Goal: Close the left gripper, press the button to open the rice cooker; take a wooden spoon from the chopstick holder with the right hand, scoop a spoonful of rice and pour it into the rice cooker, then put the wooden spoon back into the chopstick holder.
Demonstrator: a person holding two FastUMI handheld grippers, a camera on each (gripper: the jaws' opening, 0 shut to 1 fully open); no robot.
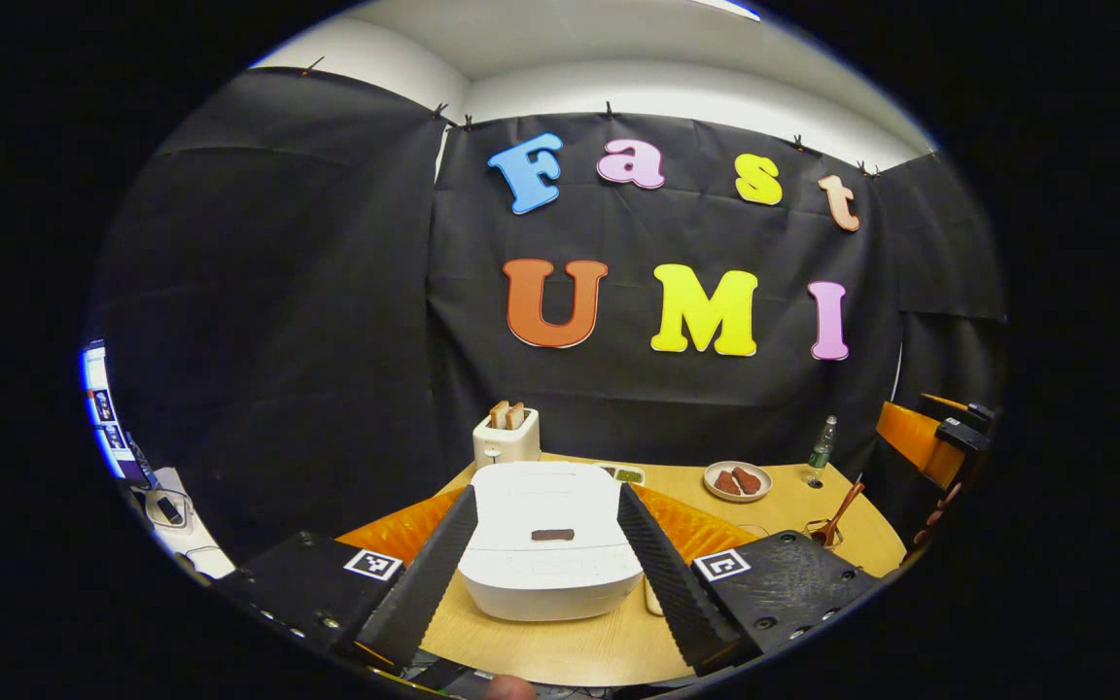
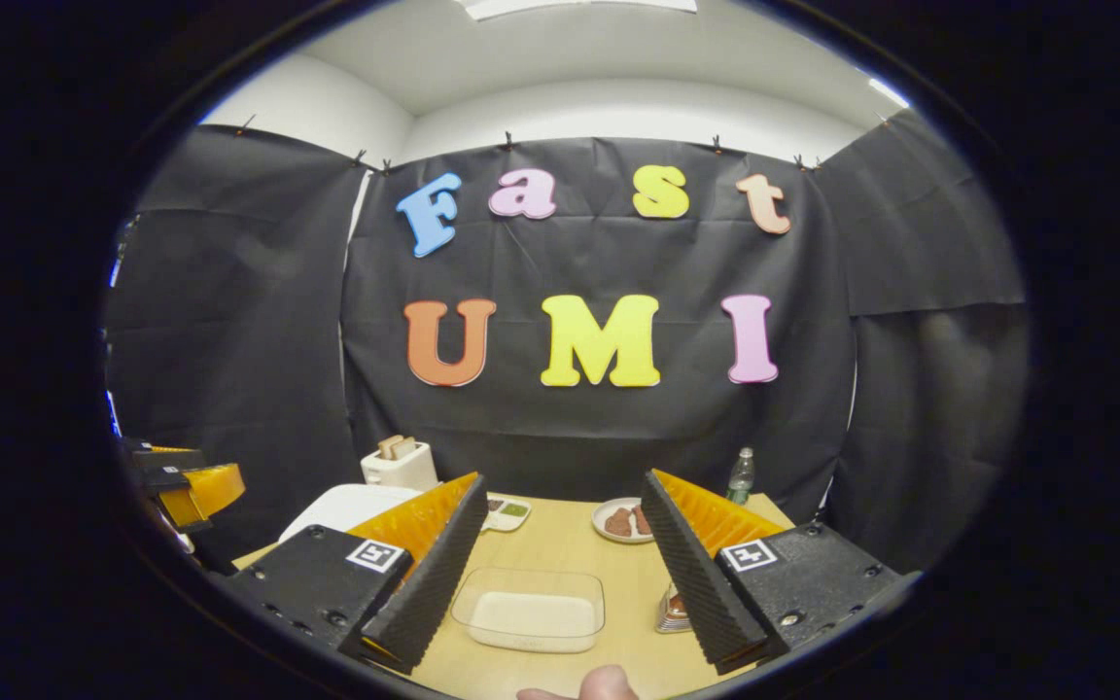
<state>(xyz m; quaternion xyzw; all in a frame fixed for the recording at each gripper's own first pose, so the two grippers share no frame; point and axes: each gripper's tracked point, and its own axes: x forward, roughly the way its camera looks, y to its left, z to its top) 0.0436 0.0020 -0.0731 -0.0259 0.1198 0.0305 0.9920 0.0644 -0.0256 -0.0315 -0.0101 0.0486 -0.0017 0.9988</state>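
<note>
Meanwhile both grippers stood spread wide, gripping nothing. The left gripper (image 1: 547,544) framed the lidded white rice cooker (image 1: 548,554) on the table (image 1: 570,647); the right gripper (image 2: 560,554) hovered over a clear rice container (image 2: 531,610), wooden spoon (image 1: 840,515) upright in its holder nearby.

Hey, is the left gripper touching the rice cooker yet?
Apart. In the left gripper view the open left gripper is held above the table with a finger to each side of the closed rice cooker, and wood shows between the fingers and the cooker.
</note>
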